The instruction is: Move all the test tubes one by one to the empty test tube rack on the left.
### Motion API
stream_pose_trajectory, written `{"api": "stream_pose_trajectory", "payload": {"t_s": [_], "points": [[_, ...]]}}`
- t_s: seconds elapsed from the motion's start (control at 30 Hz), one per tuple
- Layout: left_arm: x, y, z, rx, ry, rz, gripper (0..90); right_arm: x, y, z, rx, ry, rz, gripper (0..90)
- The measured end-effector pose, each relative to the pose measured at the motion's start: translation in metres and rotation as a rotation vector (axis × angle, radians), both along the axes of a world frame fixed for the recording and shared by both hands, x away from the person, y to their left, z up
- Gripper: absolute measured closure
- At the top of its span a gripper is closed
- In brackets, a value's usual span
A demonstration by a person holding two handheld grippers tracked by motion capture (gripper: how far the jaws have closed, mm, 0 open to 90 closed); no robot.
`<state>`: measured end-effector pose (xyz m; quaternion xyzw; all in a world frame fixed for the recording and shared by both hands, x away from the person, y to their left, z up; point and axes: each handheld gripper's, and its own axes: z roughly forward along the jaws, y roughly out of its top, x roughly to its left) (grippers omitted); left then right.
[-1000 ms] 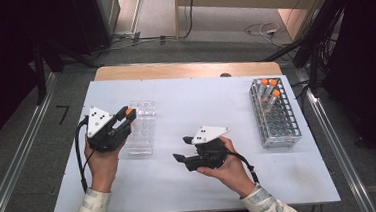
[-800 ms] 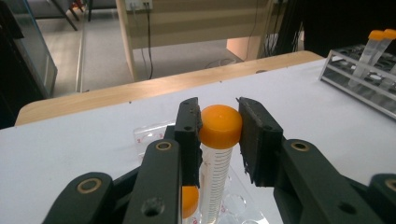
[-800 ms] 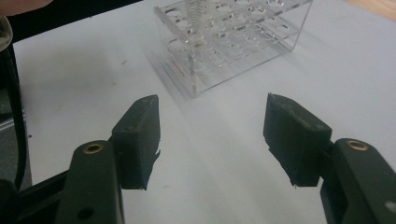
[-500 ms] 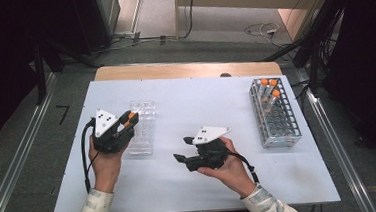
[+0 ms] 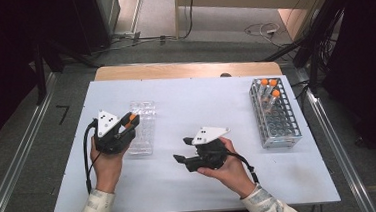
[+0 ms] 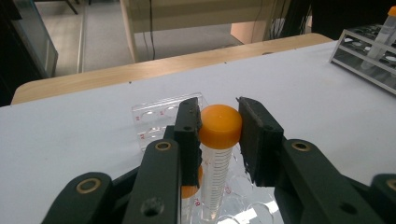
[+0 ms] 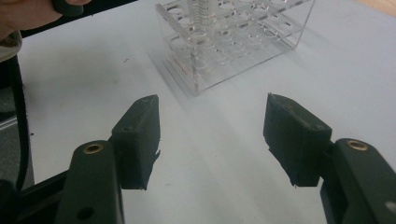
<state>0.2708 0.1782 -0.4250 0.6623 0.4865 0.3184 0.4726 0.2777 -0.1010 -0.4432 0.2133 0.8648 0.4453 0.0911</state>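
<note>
My left gripper point(image 5: 130, 121) point(image 6: 218, 133) is shut on the orange cap of a clear graduated tube point(image 6: 214, 172). The tube stands upright over the clear plastic rack point(image 5: 143, 131) point(image 6: 154, 112) left of centre. A second orange cap point(image 6: 190, 189) shows low behind the left jaw. My right gripper point(image 5: 181, 160) point(image 7: 212, 135) rests near the middle of the white table, its jaws open with nothing between them, pointing left toward the clear rack point(image 7: 243, 42). A tube point(image 7: 201, 14) stands in that rack.
A wire-grid tube rack point(image 5: 276, 122) at the right holds three orange-capped tubes point(image 5: 269, 88). The white tabletop point(image 5: 196, 105) ends at a wooden strip point(image 5: 183, 70) along its far edge. A cable point(image 5: 86, 158) trails from the left gripper.
The left gripper with its tube has shifted slightly right and nearer, over the clear rack. The right gripper has stayed put.
</note>
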Motion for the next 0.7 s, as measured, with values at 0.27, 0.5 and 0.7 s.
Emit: {"api": "stream_pose_trajectory", "payload": {"t_s": [0.27, 0.5, 0.7], "points": [[-0.0007, 0.0014, 0.0012, -0.028, -0.007, -0.008, 66.1, 0.0002, 0.0000, -0.0006, -0.002, 0.002, 0.001, 35.0], [-0.0020, 0.0048, 0.0032, -0.063, -0.008, -0.015, 62.6, 0.0007, -0.0007, -0.0003, -0.002, 0.000, -0.002, 35.0], [-0.0039, 0.0071, 0.0075, -0.135, -0.009, -0.034, 47.3, 0.0020, -0.0036, 0.0008, 0.005, -0.002, -0.014, 34.0]]}}
